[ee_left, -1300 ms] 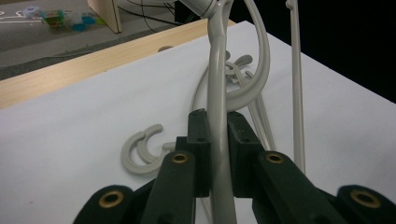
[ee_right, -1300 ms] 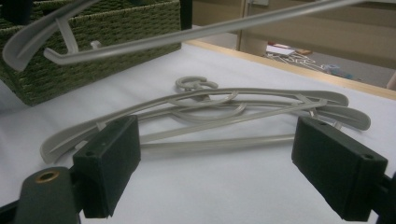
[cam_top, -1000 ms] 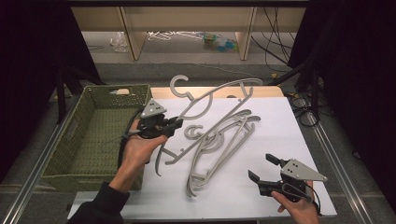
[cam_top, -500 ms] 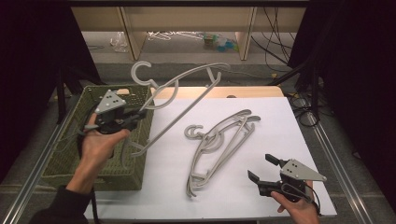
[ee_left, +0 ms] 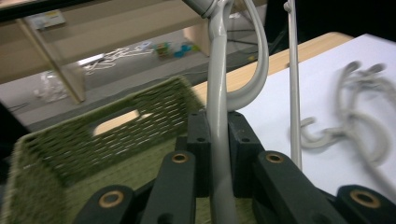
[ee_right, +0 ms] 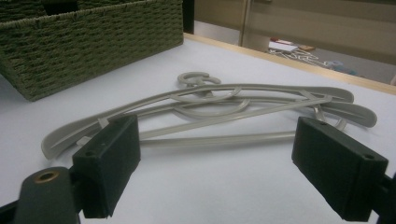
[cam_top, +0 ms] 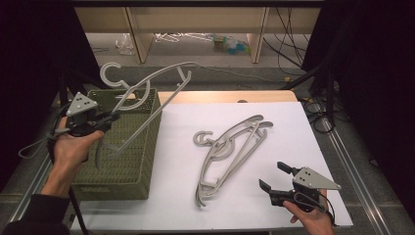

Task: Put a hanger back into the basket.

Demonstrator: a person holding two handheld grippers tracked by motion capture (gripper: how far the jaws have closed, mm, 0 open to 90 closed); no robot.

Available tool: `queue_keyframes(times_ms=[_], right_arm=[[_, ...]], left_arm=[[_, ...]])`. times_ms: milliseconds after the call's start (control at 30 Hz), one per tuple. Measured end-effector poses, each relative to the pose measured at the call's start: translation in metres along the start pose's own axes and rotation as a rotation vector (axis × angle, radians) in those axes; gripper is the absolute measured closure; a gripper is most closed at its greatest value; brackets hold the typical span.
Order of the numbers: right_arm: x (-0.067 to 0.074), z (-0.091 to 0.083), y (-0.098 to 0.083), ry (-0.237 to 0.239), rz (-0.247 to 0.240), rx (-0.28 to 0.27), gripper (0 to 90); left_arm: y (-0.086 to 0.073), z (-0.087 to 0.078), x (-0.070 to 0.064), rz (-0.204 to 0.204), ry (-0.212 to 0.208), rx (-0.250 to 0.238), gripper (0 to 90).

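Observation:
My left gripper (cam_top: 108, 119) is shut on a grey plastic hanger (cam_top: 147, 93), held in the air over the green woven basket (cam_top: 128, 166) at the table's left. In the left gripper view the hanger's arm (ee_left: 217, 116) runs up between the two pads (ee_left: 198, 158). Two more grey hangers (cam_top: 230, 149) lie stacked on the white table sheet, also seen in the right gripper view (ee_right: 224, 105). My right gripper (cam_top: 276, 177) rests near the front right edge, jaws wide open with nothing between them (ee_right: 215, 172).
The white sheet (cam_top: 293, 127) covers the table, with a wooden strip (cam_top: 225, 96) along its far edge. Beyond it stand shelf legs and loose items on the floor (cam_top: 225, 41). Cables (cam_top: 318, 105) hang at the right side.
My left hand has carried the hanger from the table's middle leftward to above the basket. The right gripper and the two lying hangers have stayed put.

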State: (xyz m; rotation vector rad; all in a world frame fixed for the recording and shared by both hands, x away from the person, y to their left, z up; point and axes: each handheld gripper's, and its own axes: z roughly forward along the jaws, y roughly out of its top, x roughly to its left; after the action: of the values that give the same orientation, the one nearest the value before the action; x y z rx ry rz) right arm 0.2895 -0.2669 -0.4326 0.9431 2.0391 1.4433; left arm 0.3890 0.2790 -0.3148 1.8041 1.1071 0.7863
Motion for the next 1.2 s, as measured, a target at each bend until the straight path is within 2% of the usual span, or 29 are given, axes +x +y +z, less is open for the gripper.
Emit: queue_keyframes(times_ms=[33, 133, 167, 300, 333, 433, 533, 600, 633, 733, 767, 867, 900, 967, 1200], right_arm=[[-0.001, 0.000, 0.000, -0.011, -0.020, -0.011, 16.3], [-0.002, 0.000, 0.000, -0.019, -0.020, 0.000, 16.3], [0.000, 0.000, 0.000, -0.011, -0.002, 0.013, 16.3], [-0.001, 0.001, 0.000, -0.017, -0.017, 0.003, 16.3], [0.000, 0.000, 0.000, -0.013, -0.004, 0.020, 16.3], [-0.001, 0.000, -0.001, -0.007, 0.001, 0.023, 16.3], [-0.001, 0.000, -0.001, -0.010, 0.000, 0.026, 16.3], [-0.002, 0.001, -0.001, -0.016, -0.016, 0.017, 16.3], [-0.001, 0.000, -0.001, -0.009, -0.002, 0.026, 16.3], [-0.001, 0.000, -0.001, -0.011, -0.010, 0.024, 16.3], [-0.002, 0.001, -0.001, -0.020, -0.017, 0.009, 16.3], [-0.001, 0.002, -0.001, -0.012, -0.019, 0.013, 16.3], [0.000, 0.001, -0.001, -0.007, -0.002, 0.024, 16.3], [0.000, 0.001, -0.001, -0.009, -0.003, 0.018, 16.3], [0.000, 0.002, -0.001, -0.005, -0.005, 0.022, 16.3]], left_arm=[[-0.003, 0.000, 0.005, -0.004, 0.008, 0.003, 81.3], [-0.010, -0.001, 0.016, -0.006, 0.032, 0.009, 81.3], [-0.013, -0.001, 0.020, -0.002, 0.042, 0.013, 81.3], [-0.024, -0.003, 0.033, -0.012, 0.061, 0.013, 81.3], [-0.026, -0.003, 0.036, -0.011, 0.069, 0.017, 81.3], [-0.034, -0.005, 0.044, -0.002, 0.088, 0.032, 81.3], [-0.042, -0.006, 0.051, -0.014, 0.100, 0.039, 81.3], [-0.046, -0.007, 0.055, -0.005, 0.109, 0.041, 81.3], [-0.049, -0.008, 0.057, -0.001, 0.109, 0.048, 81.3], [-0.056, -0.009, 0.062, 0.006, 0.117, 0.051, 81.3], [-0.058, -0.010, 0.064, 0.006, 0.124, 0.058, 81.3], [-0.064, -0.011, 0.070, 0.014, 0.147, 0.082, 81.3], [-0.067, -0.011, 0.072, 0.008, 0.145, 0.084, 81.3], [-0.072, -0.012, 0.074, -0.004, 0.143, 0.090, 81.3], [-0.081, -0.013, 0.079, -0.004, 0.141, 0.113, 81.3]])
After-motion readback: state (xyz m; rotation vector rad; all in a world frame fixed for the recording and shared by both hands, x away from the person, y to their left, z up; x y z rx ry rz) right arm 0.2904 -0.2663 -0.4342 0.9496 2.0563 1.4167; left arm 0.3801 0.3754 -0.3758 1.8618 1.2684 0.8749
